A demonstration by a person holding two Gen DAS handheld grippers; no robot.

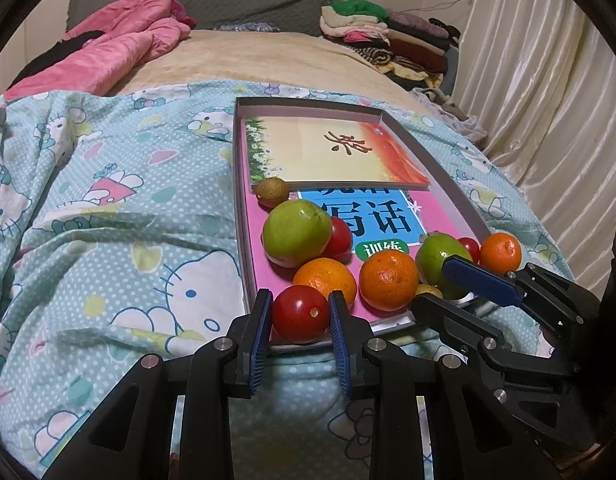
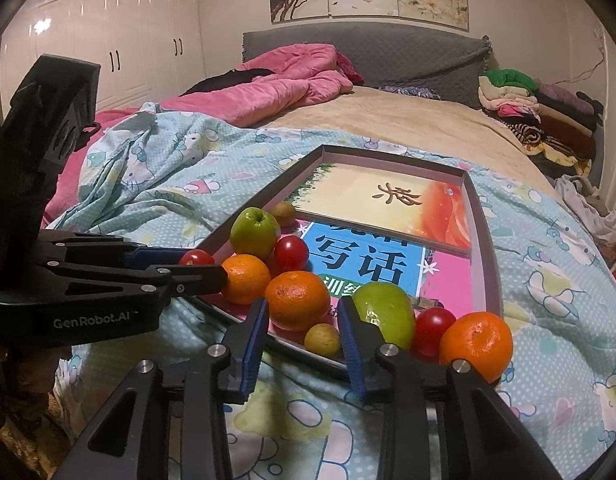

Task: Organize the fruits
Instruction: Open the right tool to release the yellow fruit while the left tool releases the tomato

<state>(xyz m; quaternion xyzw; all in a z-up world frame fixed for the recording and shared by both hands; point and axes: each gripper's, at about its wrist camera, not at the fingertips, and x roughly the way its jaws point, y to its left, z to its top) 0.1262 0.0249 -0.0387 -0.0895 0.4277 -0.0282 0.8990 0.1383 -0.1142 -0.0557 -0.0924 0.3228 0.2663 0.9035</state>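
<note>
A bed (image 1: 268, 56) fills both views, covered near the cameras by a pale blue cartoon-print quilt (image 1: 108, 208). On the quilt lies a shallow grey-walled tray (image 1: 435, 156) with two books laid flat inside, a yellow-orange one (image 1: 331, 152) at the far end and a pink-and-blue one (image 1: 371, 220) nearer.

The fruit is bunched at the tray's near end, on the pink book. Two green fruits are the biggest, one (image 1: 296, 232) toward the left wall and one (image 2: 387, 312) toward the right. Three oranges come next: two (image 1: 387, 280) side by side at the near edge and a third (image 2: 477, 346) at the near right corner, seemingly at or over the rim. Small red tomatoes sit among them, and a small brownish round fruit (image 1: 272, 192) rests against the yellow book.

The left gripper (image 1: 300, 316) is clamped on one red tomato (image 1: 300, 314) at the tray's near left corner, both blue pads pressing its sides. The right gripper (image 2: 304, 332) has its jaws slightly parted; a small yellow-green fruit (image 2: 323, 339) lies between them, apparently free of the pads.

The step in hand looks like picking small fruits out for sorting. Next, the left likely needs to lift the tomato without squeezing harder, and the right must either close on the little fruit or draw clear.
</note>
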